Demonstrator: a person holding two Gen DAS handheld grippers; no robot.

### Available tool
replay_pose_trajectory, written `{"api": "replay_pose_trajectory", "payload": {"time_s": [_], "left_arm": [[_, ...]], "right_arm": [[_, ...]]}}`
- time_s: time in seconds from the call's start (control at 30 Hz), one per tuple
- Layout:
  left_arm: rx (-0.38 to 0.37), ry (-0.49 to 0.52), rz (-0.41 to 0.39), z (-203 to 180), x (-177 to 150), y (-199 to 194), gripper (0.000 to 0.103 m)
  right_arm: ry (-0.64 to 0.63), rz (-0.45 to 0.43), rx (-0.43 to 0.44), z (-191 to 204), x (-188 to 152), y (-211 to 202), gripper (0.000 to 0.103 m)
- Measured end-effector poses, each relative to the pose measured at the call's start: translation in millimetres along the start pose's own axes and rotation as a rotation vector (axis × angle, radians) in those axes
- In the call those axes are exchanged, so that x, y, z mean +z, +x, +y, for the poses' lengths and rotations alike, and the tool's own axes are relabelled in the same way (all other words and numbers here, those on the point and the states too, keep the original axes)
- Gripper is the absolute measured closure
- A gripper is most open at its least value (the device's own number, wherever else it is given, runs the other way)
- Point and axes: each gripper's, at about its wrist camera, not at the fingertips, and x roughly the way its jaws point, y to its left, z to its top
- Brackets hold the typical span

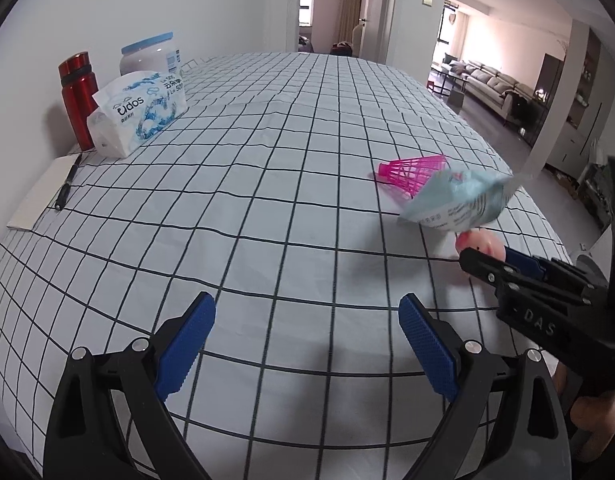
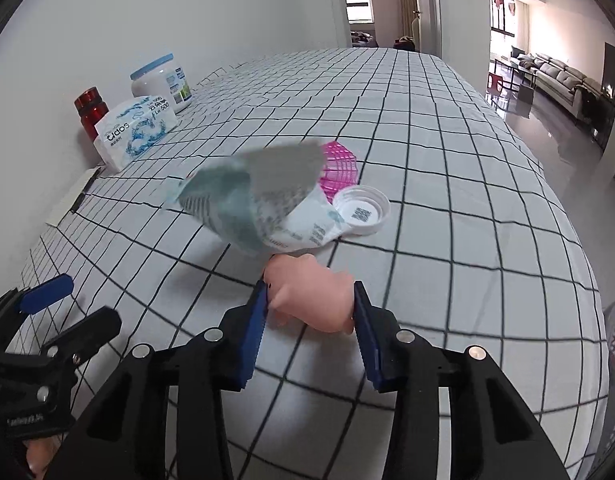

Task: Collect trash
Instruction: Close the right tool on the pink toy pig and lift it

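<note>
Two tools hover over the checked counter [image 2: 447, 152]: the right tool [image 2: 309, 312] grips a pink pig [image 2: 311, 292], the left tool [image 1: 307, 344] gapes empty. Just beyond the pig, a blurred wrapper [image 2: 267, 200] covers a pink shuttlecock [image 2: 341, 168], beside a white cap [image 2: 361, 210].

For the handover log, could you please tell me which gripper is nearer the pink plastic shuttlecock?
Right. The right gripper sits just short of the pink plastic shuttlecock; the left gripper waits open, further back.

My claw pads [image 2: 253, 332] are ribbed blue rubber; the wrapper [image 2: 267, 200] looks crinkly, the tablecloth [image 2: 467, 160] matt cotton.
</note>
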Motion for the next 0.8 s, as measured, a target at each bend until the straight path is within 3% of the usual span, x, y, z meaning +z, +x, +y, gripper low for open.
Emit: {"api": "replay_pose_trajectory", "payload": {"time_s": [0.3,0.53,0.8], "left_arm": [[-0.036,0.018,-0.009,-30,-1,-8,0.012],[-0.087,0.028,0.017,-76,4,3,0.012],[-0.068,0.001,0.038,-108,19,25,0.012]], "right_arm": [[0.110,-0.048,-0.016,-51,-51,-58,0.062],[0.183,-0.102,-0.069,-90,-71,-94,0.062],[0.233,-0.133,-0.066,-115,-93,-121,0.062]]}}
